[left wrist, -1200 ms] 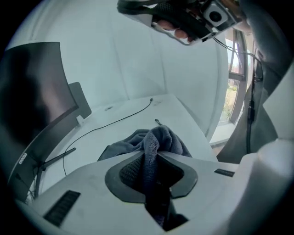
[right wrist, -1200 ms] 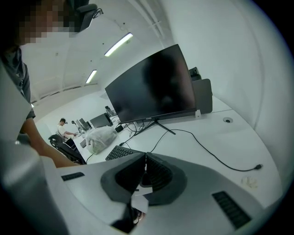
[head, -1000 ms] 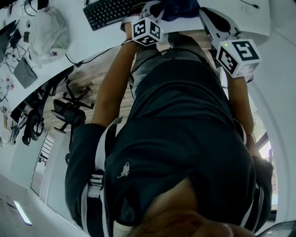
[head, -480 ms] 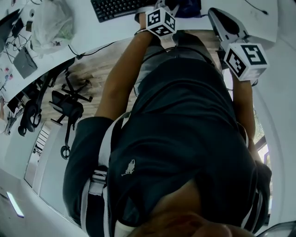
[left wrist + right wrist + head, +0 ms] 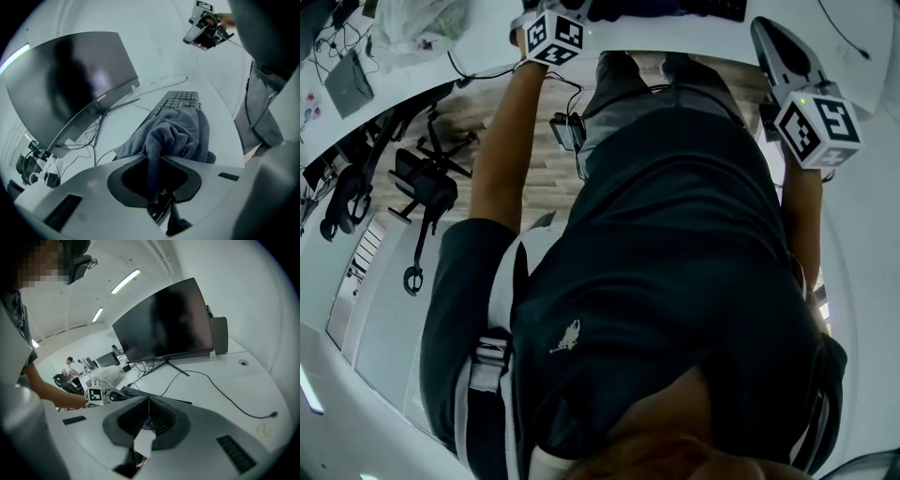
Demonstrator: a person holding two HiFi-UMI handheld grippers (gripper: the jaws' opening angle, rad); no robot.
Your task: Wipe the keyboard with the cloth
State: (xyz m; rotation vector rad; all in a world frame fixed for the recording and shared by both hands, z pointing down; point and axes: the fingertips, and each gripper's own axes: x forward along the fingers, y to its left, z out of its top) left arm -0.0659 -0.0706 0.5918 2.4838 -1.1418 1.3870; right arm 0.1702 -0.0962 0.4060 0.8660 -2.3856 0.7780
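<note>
Keyboard [image 5: 180,100]: runs lengthwise away — cloth [image 5: 180,133] over near end
Left tongs [image 5: 154,157]: grasping cloth
Right tongs [image 5: 147,406]: clenched, empty
Alongside: monitor [image 5: 70,79]

An open office: a wide monitor [image 5: 164,319] and keyboard [image 5: 180,99] on a white tabletop [image 5: 220,376], a swivel chair [image 5: 422,187] nearby, ceiling strip lights [image 5: 125,281].

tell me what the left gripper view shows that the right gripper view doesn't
Only the left gripper view: the left gripper's jaws pinching the grey cloth, and the keyboard's key rows. Only the right gripper view: the right gripper's jaws shut on nothing, a plastic bag, a seated person far off. Both: the dark monitor, the white desk, the keyboard itself.
</note>
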